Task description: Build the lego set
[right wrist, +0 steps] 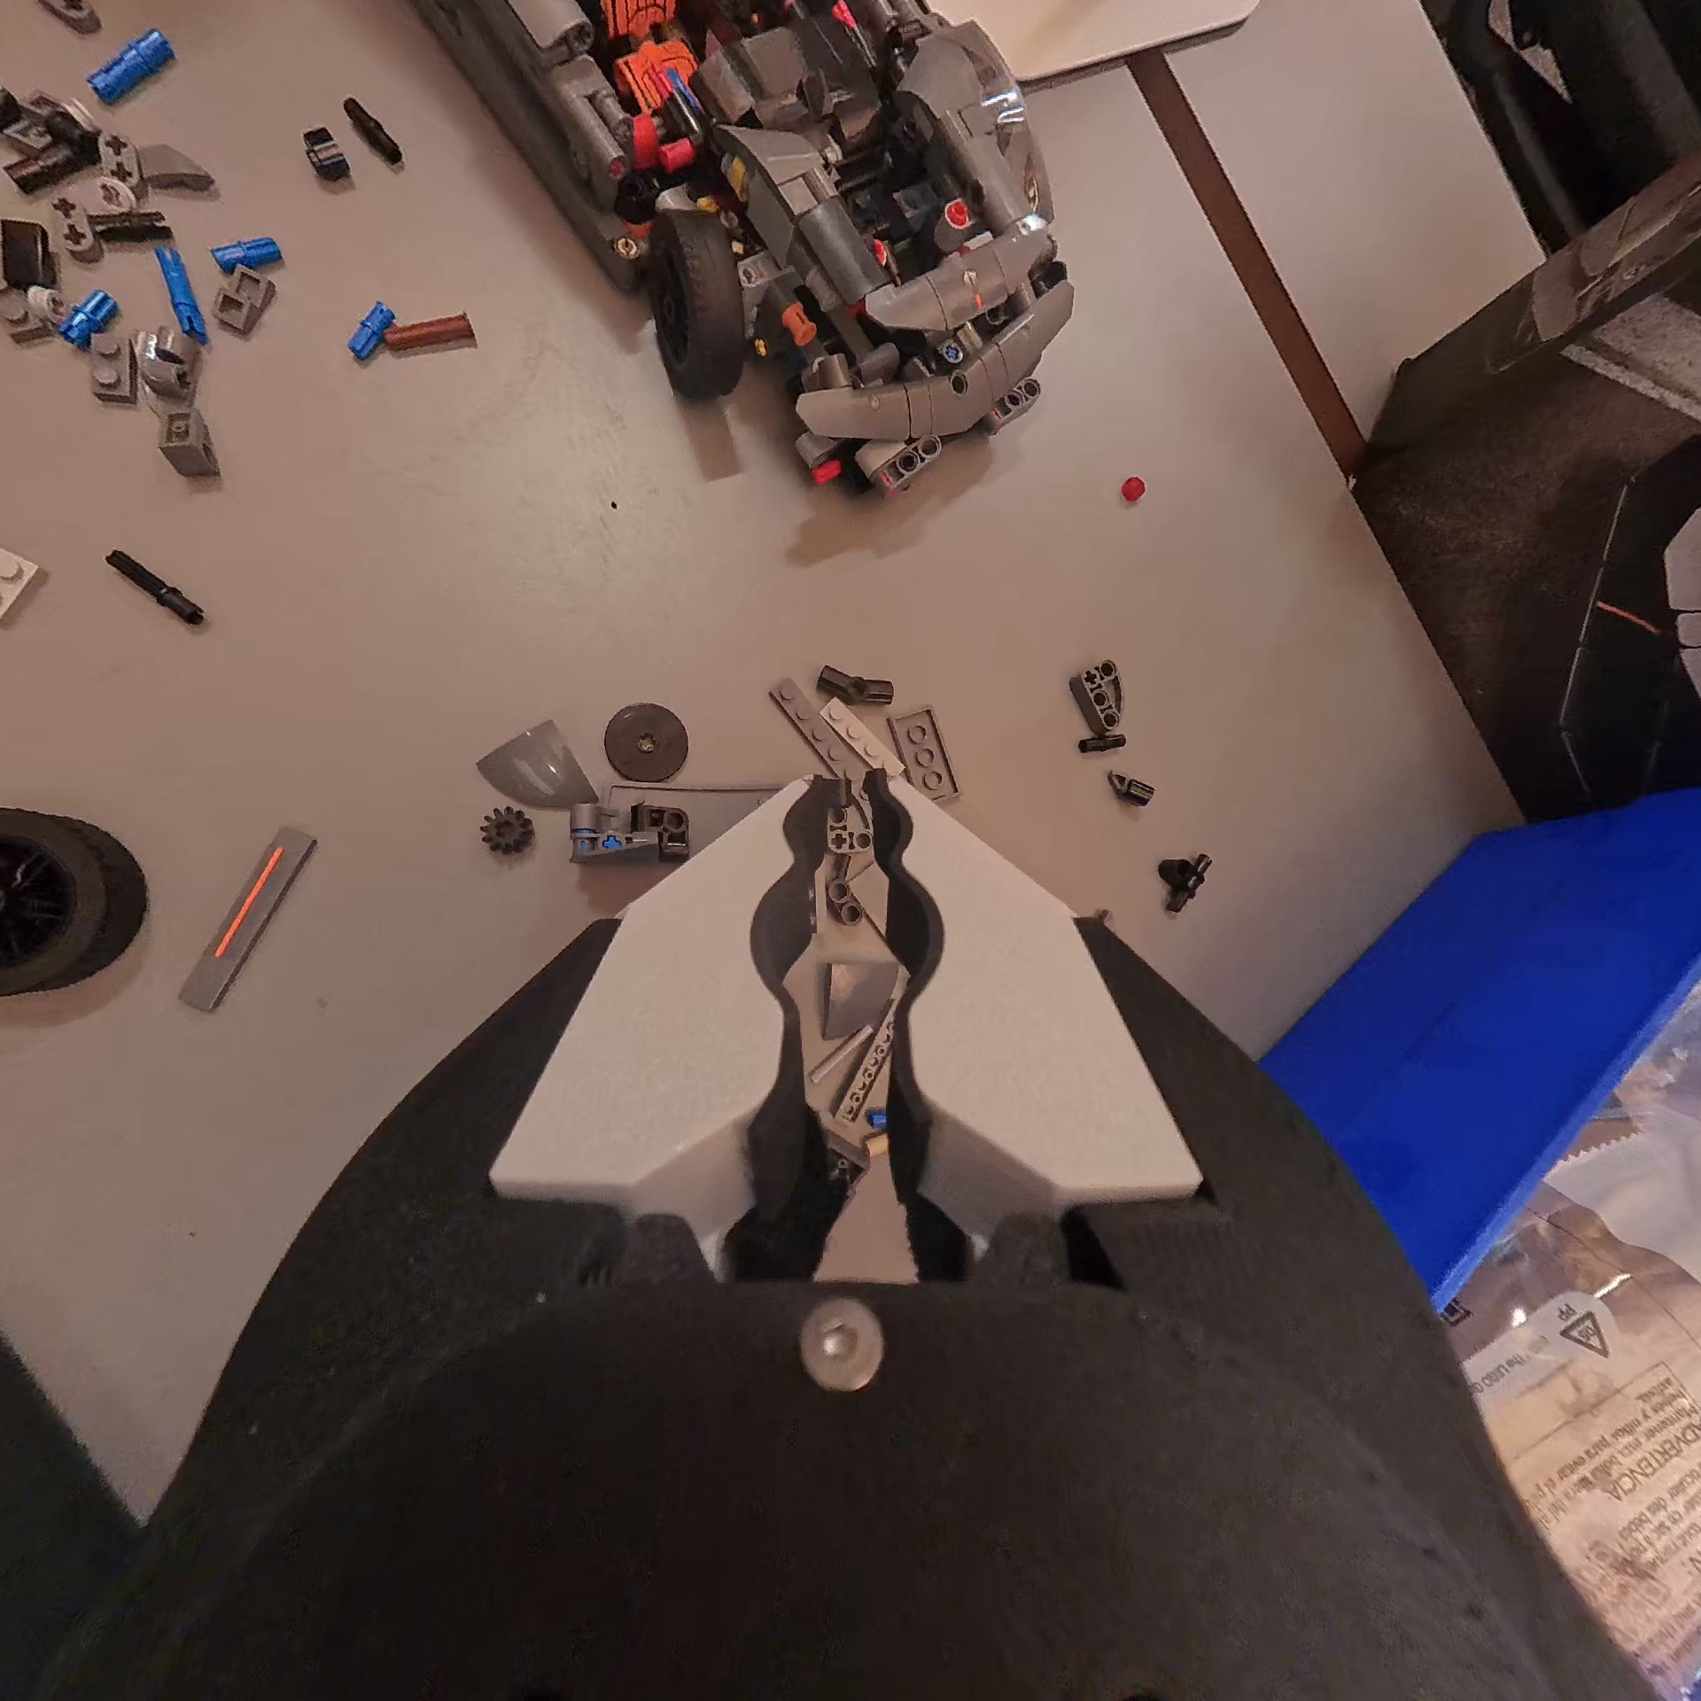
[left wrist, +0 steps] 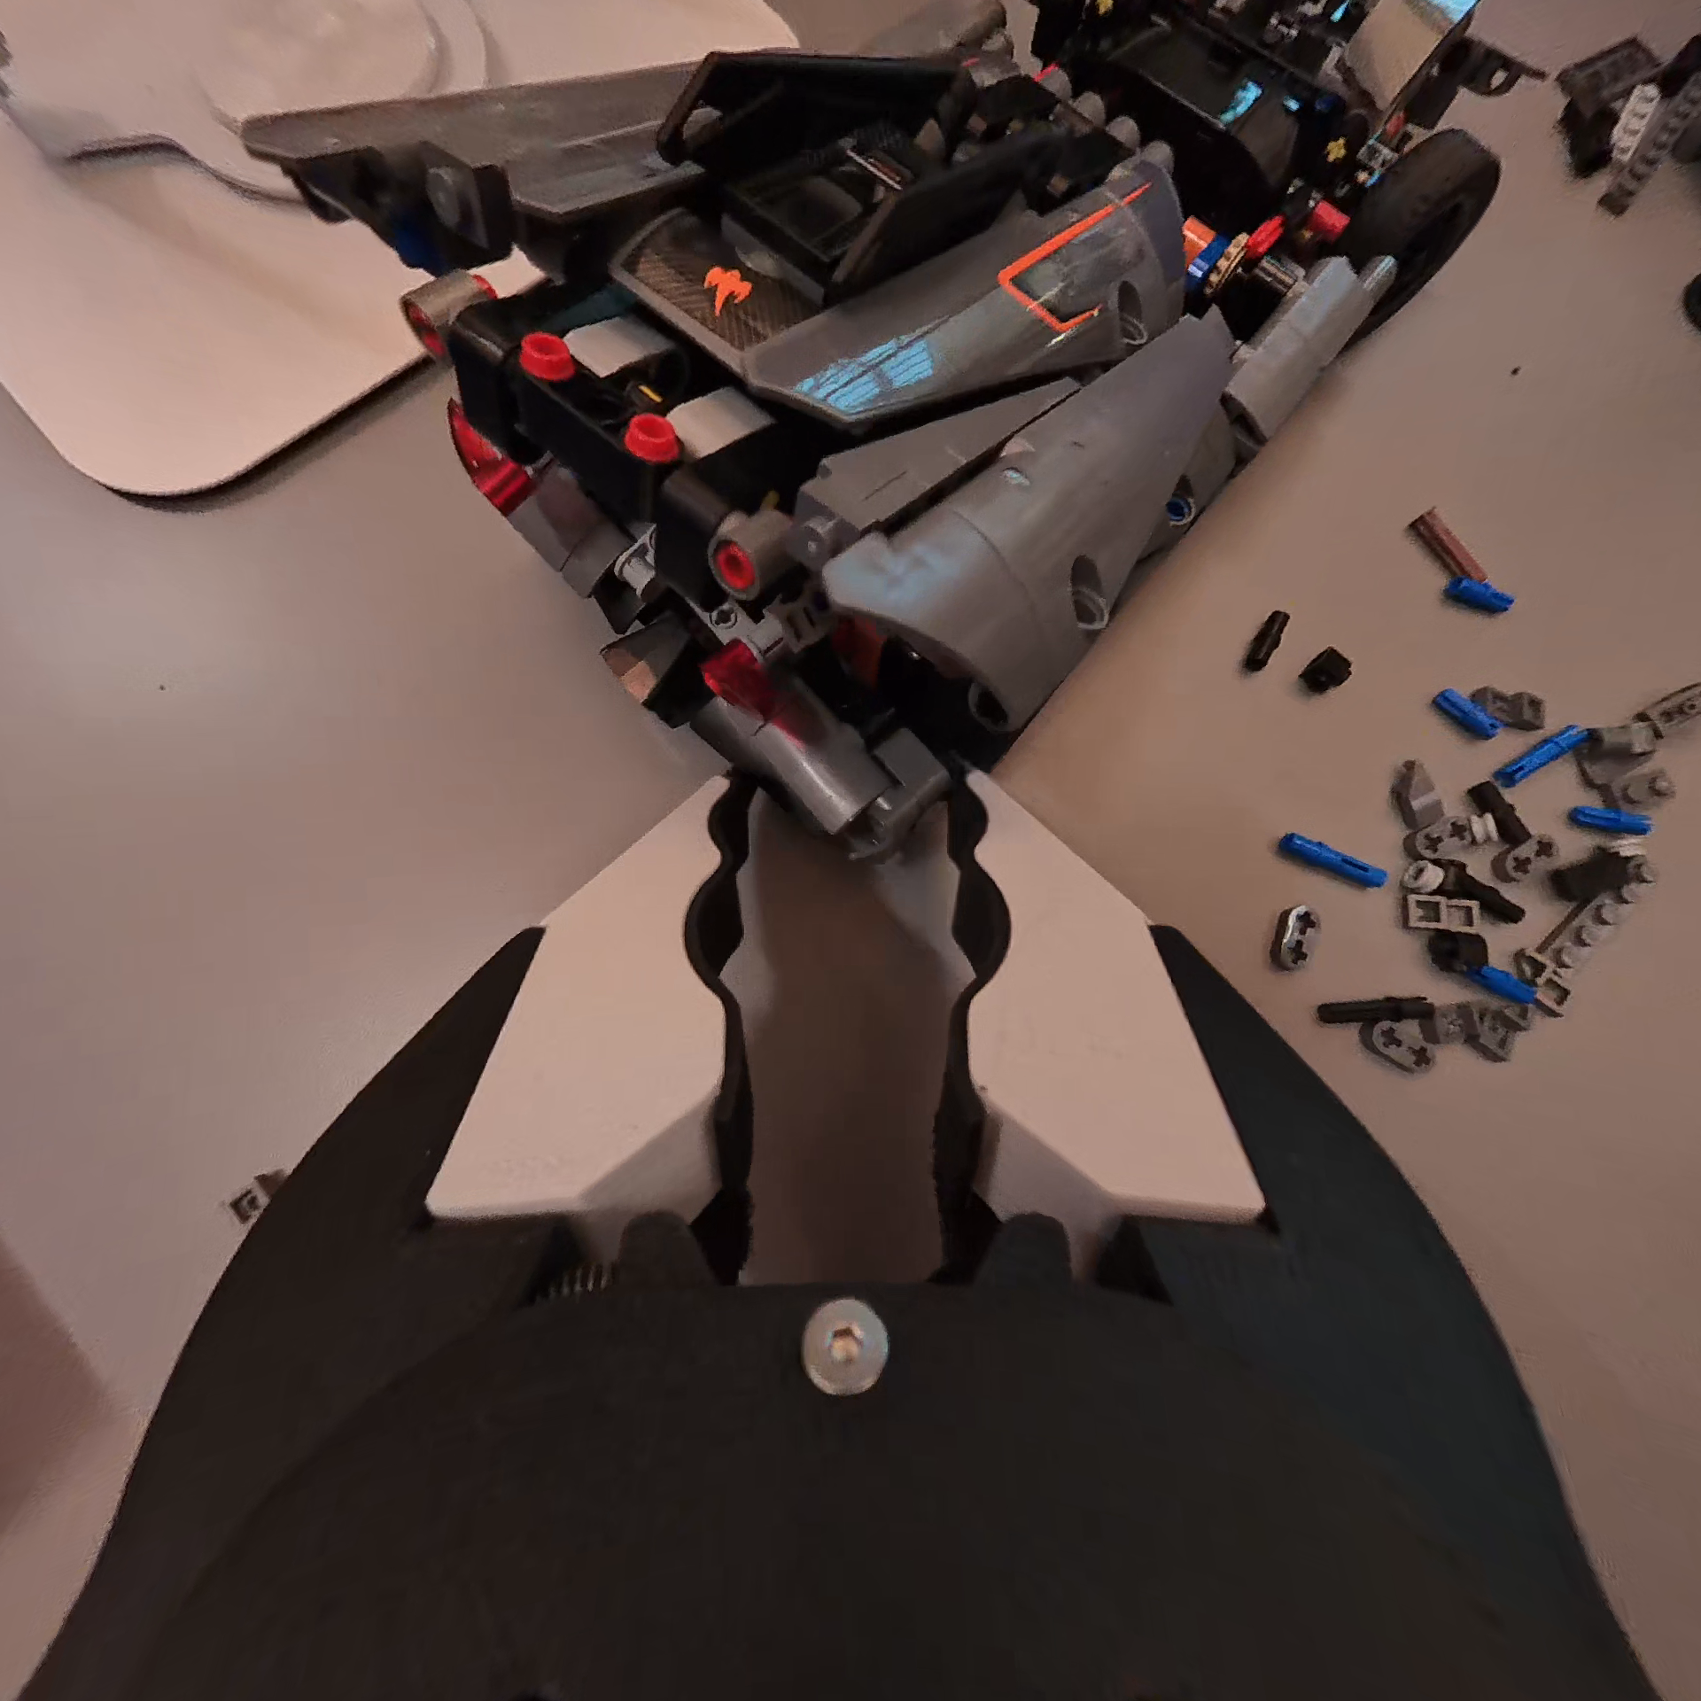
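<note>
The left tongs (left wrist: 847,792) are pinching the rear of the car model (left wrist: 874,387) sitting on the desk (left wrist: 276,736), likely brittle at its joints, while the right tongs (right wrist: 842,792) are gripping a light grey panel assembly (right wrist: 847,1012) by its stiff edges.

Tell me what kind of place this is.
Probably a home or hobby worktable, not a factory. A part-built lego car stands on a plain grey table amid loose pieces, with the dark set box and a blue bin at the edge.
</note>
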A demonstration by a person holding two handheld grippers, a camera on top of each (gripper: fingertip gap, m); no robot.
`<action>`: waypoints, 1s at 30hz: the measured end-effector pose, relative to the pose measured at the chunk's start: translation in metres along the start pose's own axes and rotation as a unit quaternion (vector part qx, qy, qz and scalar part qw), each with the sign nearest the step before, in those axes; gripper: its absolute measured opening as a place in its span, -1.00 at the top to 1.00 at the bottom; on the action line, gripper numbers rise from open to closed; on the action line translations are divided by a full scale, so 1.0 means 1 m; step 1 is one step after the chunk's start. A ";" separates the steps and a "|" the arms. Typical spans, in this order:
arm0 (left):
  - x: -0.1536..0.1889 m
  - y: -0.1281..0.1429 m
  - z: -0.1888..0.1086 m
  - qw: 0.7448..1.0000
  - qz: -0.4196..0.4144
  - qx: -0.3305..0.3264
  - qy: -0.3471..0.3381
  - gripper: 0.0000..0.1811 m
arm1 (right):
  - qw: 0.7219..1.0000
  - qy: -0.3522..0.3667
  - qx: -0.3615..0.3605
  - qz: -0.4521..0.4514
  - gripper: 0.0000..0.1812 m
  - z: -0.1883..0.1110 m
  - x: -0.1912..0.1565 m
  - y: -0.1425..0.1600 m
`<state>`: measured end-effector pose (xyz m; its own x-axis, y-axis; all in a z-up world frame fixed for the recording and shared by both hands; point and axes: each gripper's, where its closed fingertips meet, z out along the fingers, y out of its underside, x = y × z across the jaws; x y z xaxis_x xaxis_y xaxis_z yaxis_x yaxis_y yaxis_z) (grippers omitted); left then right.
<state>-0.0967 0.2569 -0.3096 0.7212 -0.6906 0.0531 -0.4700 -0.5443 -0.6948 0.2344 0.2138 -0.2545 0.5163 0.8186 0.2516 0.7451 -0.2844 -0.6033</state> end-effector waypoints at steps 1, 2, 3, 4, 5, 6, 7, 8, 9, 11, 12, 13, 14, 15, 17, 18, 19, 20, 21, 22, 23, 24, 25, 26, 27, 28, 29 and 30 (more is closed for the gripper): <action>-0.001 0.000 0.000 1.000 0.010 0.001 -0.002 0.58 | 1.000 0.000 0.001 0.000 0.93 0.000 0.000 0.000; -0.001 -0.001 -0.001 1.000 0.015 0.001 -0.002 0.61 | 1.000 0.000 0.001 0.000 0.93 -0.001 0.000 0.000; -0.002 -0.001 -0.002 1.000 0.015 0.001 0.000 0.63 | 1.000 0.000 0.001 0.000 0.93 -0.001 0.000 0.000; -0.002 -0.002 -0.003 1.000 0.014 0.002 0.003 0.66 | 1.000 0.000 0.001 0.000 0.92 -0.001 0.000 0.000; -0.004 -0.002 -0.005 1.000 0.016 0.002 0.003 0.69 | 1.000 0.001 0.000 0.000 0.92 -0.001 0.001 0.000; -0.006 -0.002 -0.006 1.000 0.019 0.002 -0.001 0.70 | 1.000 0.001 0.001 0.000 0.92 -0.001 0.001 0.000; -0.009 -0.002 -0.007 1.000 0.017 0.004 -0.002 0.71 | 1.000 0.002 0.001 0.001 0.92 -0.001 0.001 0.000; -0.010 -0.002 -0.008 1.000 0.015 0.006 -0.001 0.71 | 1.000 0.001 0.002 0.002 0.92 -0.001 0.001 0.000; -0.011 -0.001 -0.008 1.000 0.014 0.005 -0.001 0.71 | 1.000 0.001 0.001 0.002 0.92 -0.001 0.001 0.000; -0.016 0.000 -0.009 1.000 0.013 0.005 -0.008 0.73 | 1.000 0.002 0.000 0.002 0.92 -0.001 0.001 0.000; -0.024 0.001 -0.011 1.000 0.017 0.003 -0.024 0.76 | 1.000 0.001 0.000 0.002 0.92 -0.001 0.001 0.001; -0.031 0.001 -0.013 0.999 0.020 0.007 -0.032 0.77 | 1.000 0.001 -0.001 0.001 0.92 -0.001 0.001 0.001; -0.034 0.001 -0.015 0.999 0.014 0.010 -0.031 0.77 | 1.000 0.002 -0.001 0.001 0.92 -0.001 0.001 0.001; -0.036 0.002 -0.016 1.000 0.007 0.010 -0.023 0.77 | 1.000 0.002 -0.001 0.001 0.92 -0.001 0.001 0.001; -0.034 0.005 -0.016 1.000 0.003 0.009 -0.009 0.76 | 1.000 0.001 0.000 0.001 0.92 -0.001 0.001 0.000; -0.033 0.004 -0.018 1.000 0.005 0.017 -0.002 0.74 | 1.000 0.001 0.000 0.001 0.92 -0.001 0.001 0.000; -0.032 0.006 -0.019 1.000 0.003 0.014 -0.001 0.75 | 1.000 0.000 -0.001 0.001 0.92 -0.001 0.001 0.000; -0.032 0.007 -0.020 1.000 0.001 0.011 0.001 0.76 | 1.000 0.000 -0.001 0.001 0.92 -0.001 0.001 0.001; -0.032 0.009 -0.020 1.000 0.003 0.009 0.002 0.76 | 1.000 -0.001 -0.002 0.000 0.92 0.000 0.000 0.001; -0.031 0.009 -0.020 1.000 0.007 0.008 0.005 0.74 | 1.000 -0.001 -0.003 -0.001 0.92 0.000 0.000 0.001; -0.029 0.010 -0.019 1.000 0.009 0.007 0.012 0.71 | 1.000 -0.001 -0.003 -0.001 0.92 0.000 0.000 0.001; -0.028 0.010 -0.019 1.000 0.010 0.009 0.014 0.69 | 1.000 -0.001 -0.004 -0.001 0.92 0.000 0.000 0.001; -0.026 0.010 -0.019 1.000 0.013 0.012 0.017 0.66 | 1.000 -0.001 -0.004 -0.001 0.92 0.000 0.000 0.001; -0.023 0.010 -0.018 1.000 0.015 0.012 0.025 0.63 | 1.000 0.000 -0.004 -0.001 0.92 0.000 0.000 0.001; -0.022 0.010 -0.018 0.999 0.016 0.012 0.029 0.63 | 1.000 -0.001 -0.003 0.000 0.92 0.000 0.000 0.001; -0.020 0.010 -0.018 0.999 0.014 0.011 0.034 0.63 | 1.000 -0.001 -0.003 0.000 0.92 0.000 0.000 0.001; -0.018 0.010 -0.018 0.999 0.011 0.012 0.037 0.63 | 1.000 -0.001 -0.003 0.000 0.92 0.001 0.000 0.001; -0.016 0.009 -0.019 0.999 0.012 0.014 0.038 0.63 | 1.000 -0.001 -0.004 0.000 0.92 0.001 0.000 0.002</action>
<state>-0.1221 0.2543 -0.3033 0.6689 -0.7379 0.0893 -0.4719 -0.5144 -0.7160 0.2354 0.2138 -0.2559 0.5152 0.8199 0.2499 0.7484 -0.2882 -0.5974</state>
